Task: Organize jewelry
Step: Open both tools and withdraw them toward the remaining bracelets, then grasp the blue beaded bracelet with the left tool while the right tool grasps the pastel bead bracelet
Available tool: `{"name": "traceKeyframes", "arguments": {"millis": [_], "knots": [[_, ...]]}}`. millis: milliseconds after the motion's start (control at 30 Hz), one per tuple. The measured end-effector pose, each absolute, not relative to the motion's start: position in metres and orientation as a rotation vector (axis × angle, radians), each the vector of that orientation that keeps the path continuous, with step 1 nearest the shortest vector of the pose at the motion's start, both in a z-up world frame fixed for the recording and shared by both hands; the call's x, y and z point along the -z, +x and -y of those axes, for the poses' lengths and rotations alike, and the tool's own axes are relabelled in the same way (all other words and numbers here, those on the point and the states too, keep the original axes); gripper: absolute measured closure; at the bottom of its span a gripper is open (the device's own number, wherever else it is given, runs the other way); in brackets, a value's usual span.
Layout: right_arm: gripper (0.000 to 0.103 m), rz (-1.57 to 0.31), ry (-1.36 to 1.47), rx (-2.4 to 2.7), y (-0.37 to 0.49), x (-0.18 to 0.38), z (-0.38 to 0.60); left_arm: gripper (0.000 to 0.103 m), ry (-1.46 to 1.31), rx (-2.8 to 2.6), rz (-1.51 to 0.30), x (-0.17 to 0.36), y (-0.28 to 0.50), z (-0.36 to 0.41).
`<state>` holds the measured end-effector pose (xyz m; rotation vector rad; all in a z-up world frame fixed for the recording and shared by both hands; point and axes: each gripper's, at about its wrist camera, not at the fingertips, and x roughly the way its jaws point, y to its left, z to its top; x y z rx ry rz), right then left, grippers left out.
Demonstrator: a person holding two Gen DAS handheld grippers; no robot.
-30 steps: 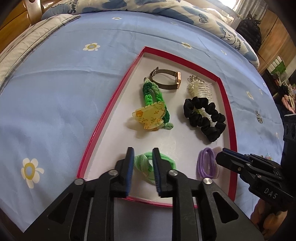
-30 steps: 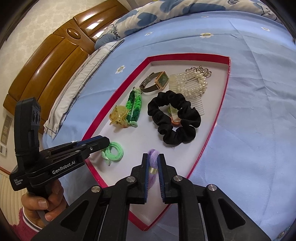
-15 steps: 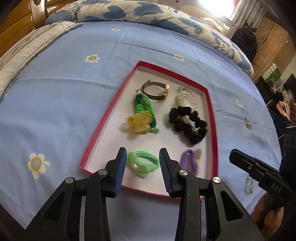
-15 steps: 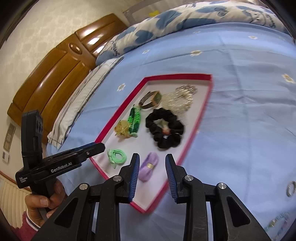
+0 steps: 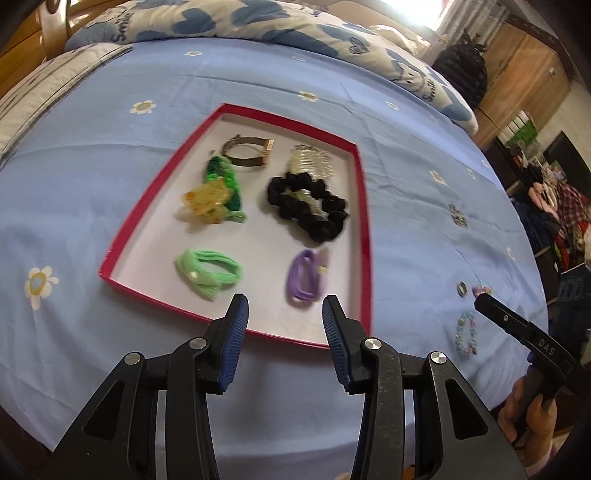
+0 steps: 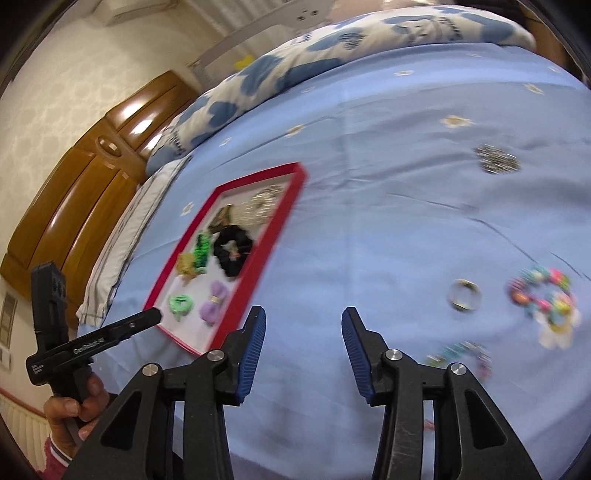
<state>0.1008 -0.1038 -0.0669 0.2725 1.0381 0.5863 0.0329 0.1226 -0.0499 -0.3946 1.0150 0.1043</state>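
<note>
A red-rimmed white tray [image 5: 236,110] [image 6: 284,218] lies on the blue bedsheet. In it are a light green hair tie [image 5: 208,275] [image 6: 180,303], a purple hair tie [image 5: 306,275] [image 6: 213,302], a black scrunchie [image 5: 308,206] [image 6: 232,251], a yellow claw clip [image 5: 205,199], a green braided band [image 5: 221,173], a watch [image 5: 247,151] and a pearl comb [image 5: 312,162]. My left gripper [image 5: 283,314] is open and empty, just in front of the tray's near rim. My right gripper [image 6: 303,325] is open and empty over the sheet right of the tray. On the sheet lie a gold ring [image 6: 464,293], a colourful bead bracelet [image 6: 543,295] and a beaded chain [image 6: 461,354].
A silver sparkly piece [image 6: 496,158] lies farther back on the sheet. Pillows [image 5: 221,18] line the far side. A wooden headboard [image 6: 85,184] stands at the left. The bed's near edge is just below both grippers.
Both grippers opened, let go of the green and purple hair ties in the tray, and drew back. The right gripper swung right toward the loose jewelry on the sheet.
</note>
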Motion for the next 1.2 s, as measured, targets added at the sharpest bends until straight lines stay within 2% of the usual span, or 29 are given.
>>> {"name": "traceKeyframes", "arguments": {"millis": [200,500,900,1200], "knots": [[0.056,-1.019,0.32,-0.474,0.09,0.068,0.157,0.059,-0.39,-0.047,-1.01,0.046,0.037,-0.096],[0.054,-0.986,0.377,-0.329,0.079,0.072,0.219,0.059,-0.329,0.079,-1.058,0.051,0.048,-0.033],[0.052,-0.974,0.4,-0.266,0.084,0.079,0.254,0.059,-0.178,0.247,-1.088,0.047,0.075,0.048],[0.052,-0.992,0.367,-0.26,0.1,0.086,0.267,0.059,-0.099,0.313,-1.126,0.065,0.098,0.089]]}}
